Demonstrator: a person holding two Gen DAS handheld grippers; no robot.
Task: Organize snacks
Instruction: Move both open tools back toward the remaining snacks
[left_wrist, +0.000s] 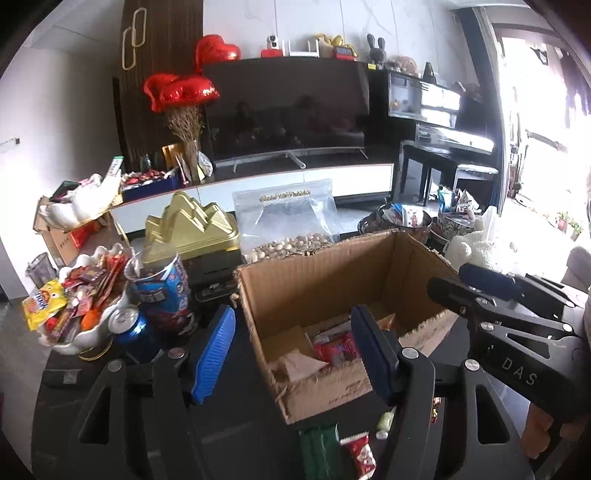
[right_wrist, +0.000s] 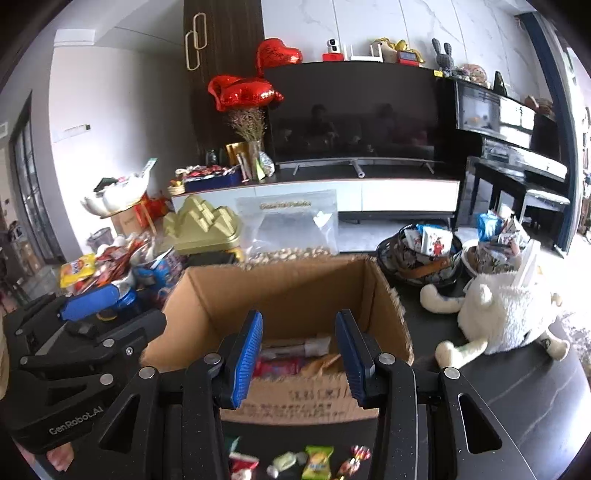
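Note:
An open cardboard box (left_wrist: 317, 280) stands on the dark table and holds several snack packets (left_wrist: 338, 349); it also shows in the right wrist view (right_wrist: 280, 291). My left gripper (left_wrist: 291, 354) is open and empty, hovering at the box's near left corner. My right gripper (right_wrist: 299, 354) is open and empty, above the box's near wall; it shows from the side in the left wrist view (left_wrist: 480, 284). Loose wrapped snacks (right_wrist: 316, 461) lie on the table in front of the box, including a red packet (left_wrist: 360, 452).
A white dish of snack packets (left_wrist: 79, 306), a blue can (left_wrist: 135, 330) and a blue tube (left_wrist: 162, 291) stand left of the box. A bag of nuts (left_wrist: 286, 225) and gold tin (left_wrist: 194, 227) stand behind. Patterned bowls (right_wrist: 421, 251) and a white plush toy (right_wrist: 502, 314) sit on the right.

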